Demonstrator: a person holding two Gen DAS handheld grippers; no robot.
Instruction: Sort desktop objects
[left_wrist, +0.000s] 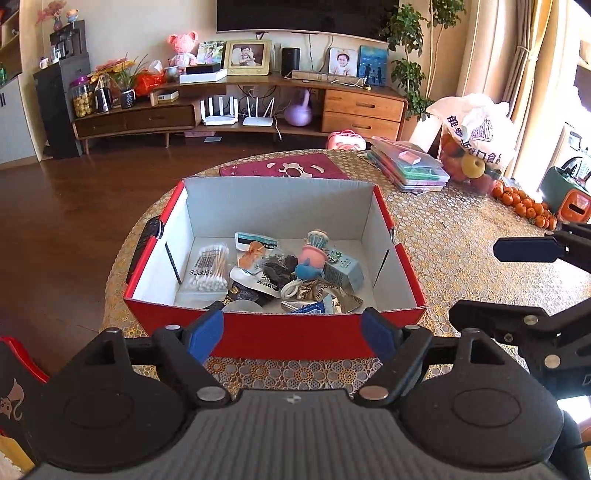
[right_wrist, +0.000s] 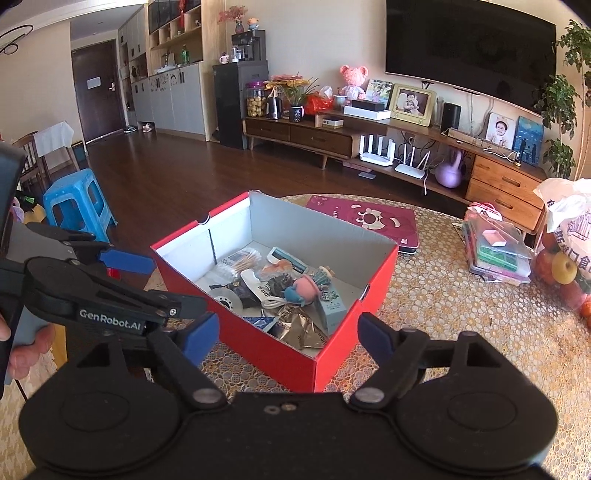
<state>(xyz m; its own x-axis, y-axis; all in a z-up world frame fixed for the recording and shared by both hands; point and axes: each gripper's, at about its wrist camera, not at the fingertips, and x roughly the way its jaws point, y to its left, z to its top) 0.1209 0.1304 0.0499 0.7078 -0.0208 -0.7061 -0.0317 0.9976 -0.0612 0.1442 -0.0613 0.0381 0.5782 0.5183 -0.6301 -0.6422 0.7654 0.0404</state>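
Writing is sparse but legible in places. "GenRobot.AI" is printed in white on the black arm of the left claw (right_wrist: 168, 291), as seen from the right wrist camera; a person's hand (right_wrist: 26, 350) grips its handle at the frame's left edge. In the red cardboard box (left_wrist: 280, 334), which stands on the round desk (left_wrist: 461, 236) with a gold floral cover, a clear pack of cotton swabs (left_wrist: 208, 267) shows a barcode and "100PCS". A crumpled gold foil wrapper (left_wrist: 325, 293) near the box's front carries letters too creased to read. Beside it lie a pale blue carton (left_wrist: 341, 269), a pink and blue toy figure (left_wrist: 310, 258), a white coiled cable (left_wrist: 291, 288) and a teal-and-white packet (left_wrist: 255, 240), whose print is too small to make out. All these sorted things lie inside the box, heaped on its floor.

Further right on the desk, a white plastic bag (left_wrist: 476, 129) holding fruit bears large blue Chinese characters, only partly visible. A stack of clear folders (left_wrist: 410, 166) lies just beside it, and small oranges (left_wrist: 524, 203) run along the desk's far right edge. A magenta cushion (left_wrist: 284, 168) with a cartoon face lies behind the box.

Both claws are spread wide and hold nothing. The left claw (left_wrist: 291, 332) hovers at the box's near wall; the right claw (right_wrist: 288, 336) hovers over the box's near corner.
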